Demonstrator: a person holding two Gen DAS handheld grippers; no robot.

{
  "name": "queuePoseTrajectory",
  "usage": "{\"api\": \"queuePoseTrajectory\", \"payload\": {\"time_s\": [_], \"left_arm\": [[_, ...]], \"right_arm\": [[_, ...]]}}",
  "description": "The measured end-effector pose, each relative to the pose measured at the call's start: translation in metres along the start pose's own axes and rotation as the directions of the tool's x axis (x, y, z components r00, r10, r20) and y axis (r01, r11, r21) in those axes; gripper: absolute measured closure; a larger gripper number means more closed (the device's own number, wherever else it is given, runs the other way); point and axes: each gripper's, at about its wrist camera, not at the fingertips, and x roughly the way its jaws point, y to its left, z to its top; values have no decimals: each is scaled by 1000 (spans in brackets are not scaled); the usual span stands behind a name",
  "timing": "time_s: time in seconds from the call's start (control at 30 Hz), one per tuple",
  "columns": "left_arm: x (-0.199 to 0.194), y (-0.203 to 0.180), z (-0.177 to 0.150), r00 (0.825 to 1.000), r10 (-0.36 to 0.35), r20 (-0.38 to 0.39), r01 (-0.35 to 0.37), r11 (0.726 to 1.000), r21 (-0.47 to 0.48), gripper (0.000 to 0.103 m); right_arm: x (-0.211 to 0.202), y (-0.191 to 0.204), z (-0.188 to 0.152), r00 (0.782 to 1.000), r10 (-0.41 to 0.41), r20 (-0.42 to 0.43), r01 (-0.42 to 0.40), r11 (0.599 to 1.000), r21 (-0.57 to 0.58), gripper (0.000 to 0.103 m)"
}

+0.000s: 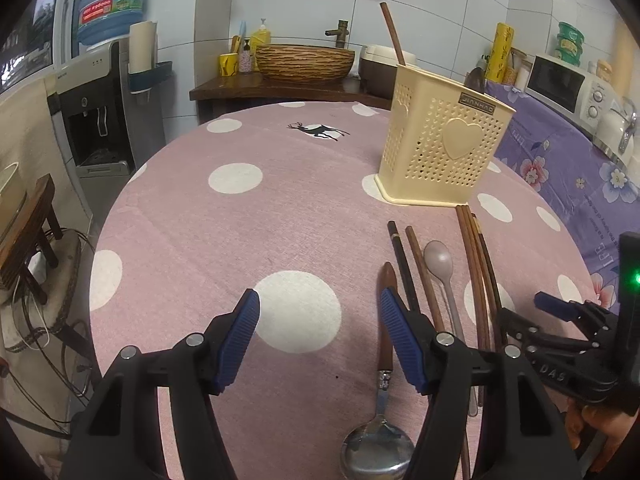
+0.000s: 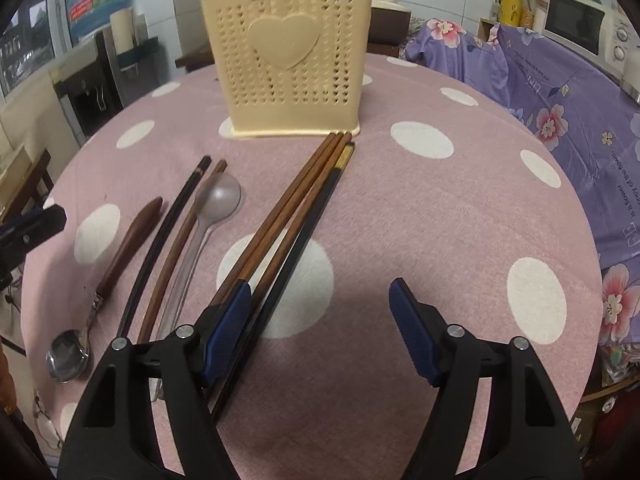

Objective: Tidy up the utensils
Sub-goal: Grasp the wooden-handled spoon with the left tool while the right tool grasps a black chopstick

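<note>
A round table under a pink cloth with white polka dots [image 1: 192,240] fills both views. A cream perforated plastic utensil holder with a raised heart on its front [image 1: 444,140] stands upright in the upper right of the left wrist view and at top centre of the right wrist view; one brown stick and a dark spoon-like end rise from it.

The loose utensils lie on the cloth in front of the holder. In the right wrist view, from left to right: a metal spoon with a brown wooden handle [image 2: 116,268], a single black chopstick [image 2: 168,236], a single brown wooden chopstick [image 2: 180,248], a pale translucent plastic spoon [image 2: 212,208], then a bundle of brown wooden chopsticks with one black one alongside [image 2: 296,208], its far ends just short of the holder's base.

The left gripper [image 1: 320,340] has its blue-padded jaws apart over bare cloth, its right finger in front of the wooden spoon handle (contact cannot be told). The right gripper [image 2: 320,320] is likewise spread, nothing between its pads; its left finger overlaps the chopstick bundle.
</note>
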Motion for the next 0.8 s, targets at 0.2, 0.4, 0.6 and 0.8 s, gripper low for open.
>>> {"api": "queuePoseTrajectory", "payload": {"time_s": [0.2, 0.4, 0.6, 0.8], "left_arm": [[4, -4, -3, 1000, 0, -19, 1, 1000, 22, 40], [15, -14, -4, 998, 2, -62, 2, 998, 66, 45], [26, -30, -5, 995, 6, -101, 9, 990, 141, 54], [35, -39, -7, 990, -20, -139, 43, 985, 165, 58]], "right_arm": [[-7, -14, 2, 997, -76, -18, 76, 997, 1, 38], [-10, -33, 7, 1000, -6, -9, 6, 998, 66, 40], [-4, -19, 15, 999, 33, -17, -32, 998, 58, 42], [-1, -23, 14, 999, 37, -15, -36, 996, 81, 42]]}}
